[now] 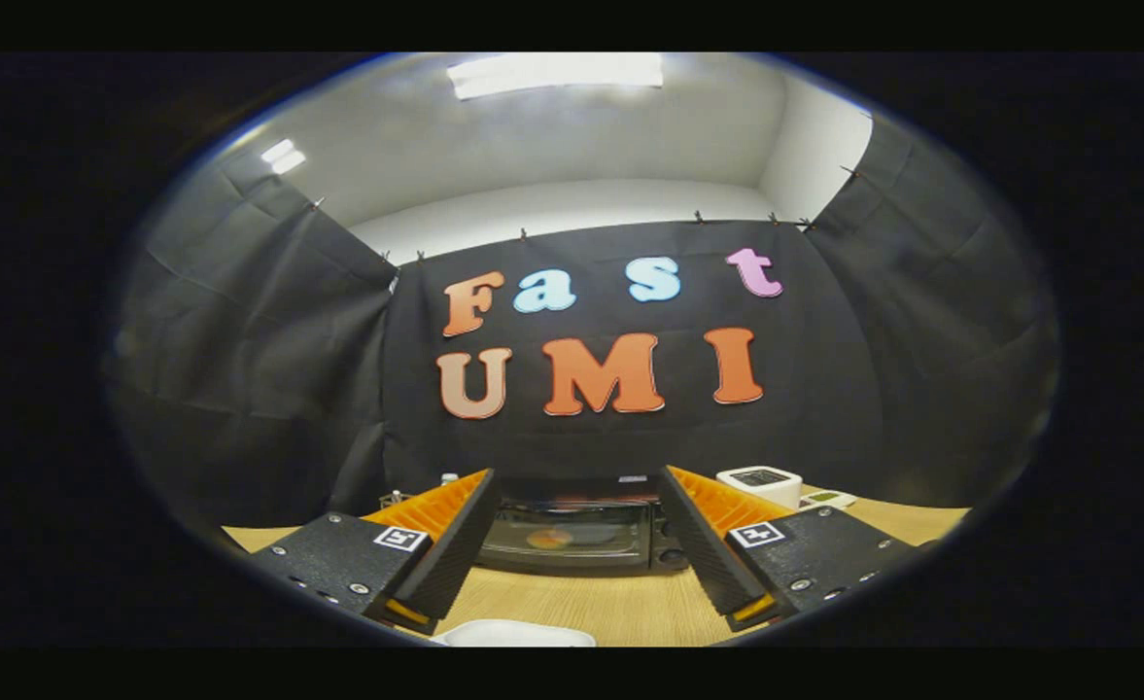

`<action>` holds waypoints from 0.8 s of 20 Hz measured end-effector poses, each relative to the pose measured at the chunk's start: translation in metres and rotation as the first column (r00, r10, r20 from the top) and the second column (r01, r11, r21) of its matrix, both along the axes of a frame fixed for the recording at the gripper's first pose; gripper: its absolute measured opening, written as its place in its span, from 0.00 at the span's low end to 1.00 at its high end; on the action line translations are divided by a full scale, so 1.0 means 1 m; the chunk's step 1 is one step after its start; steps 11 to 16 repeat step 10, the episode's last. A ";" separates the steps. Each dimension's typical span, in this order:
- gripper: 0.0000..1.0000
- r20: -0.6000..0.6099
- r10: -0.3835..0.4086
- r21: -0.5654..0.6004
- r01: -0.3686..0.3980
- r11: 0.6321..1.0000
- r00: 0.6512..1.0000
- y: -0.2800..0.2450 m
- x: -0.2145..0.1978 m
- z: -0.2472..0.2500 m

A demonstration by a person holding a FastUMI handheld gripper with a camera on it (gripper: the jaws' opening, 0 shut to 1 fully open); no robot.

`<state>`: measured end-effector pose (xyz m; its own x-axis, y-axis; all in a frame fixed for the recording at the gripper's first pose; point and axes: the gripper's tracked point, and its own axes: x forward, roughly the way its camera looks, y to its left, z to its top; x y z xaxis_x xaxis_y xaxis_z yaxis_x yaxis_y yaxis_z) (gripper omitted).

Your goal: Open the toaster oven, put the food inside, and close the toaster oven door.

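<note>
White plate (515, 634) rim sits nearest, on the table (610, 608) just below and between the fingers. Can't tell what's on it. Gripper (576, 525) is spread wide, holding nothing, both fingers apart in the air above the wood tabletop. Oven (581, 530) sits farther back, straight ahead, framed in the gap between the fingers and not touching either. Door is closed, glass front facing the gripper; an orange blur shows in the glass, too unclear to identify. Knobs are on its right side. Far right, beyond the right finger, a white box (761, 483) stands on the table, with a small flat white device (827, 499) just right of it.
</note>
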<state>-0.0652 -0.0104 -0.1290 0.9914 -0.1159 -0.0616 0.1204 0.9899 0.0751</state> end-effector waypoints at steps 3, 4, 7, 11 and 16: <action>0.97 -0.009 0.000 -0.005 0.000 1.000 1.000 0.000 0.003 -0.003; 0.97 -0.012 0.002 -0.007 -0.002 1.000 1.000 0.001 0.003 -0.003; 0.97 -0.020 -0.003 -0.008 0.003 1.000 1.000 0.001 0.004 -0.007; 0.97 -0.031 0.004 -0.004 -0.004 1.000 1.000 0.004 0.006 -0.011; 0.97 -0.031 0.004 -0.004 -0.004 1.000 1.000 0.004 0.006 -0.011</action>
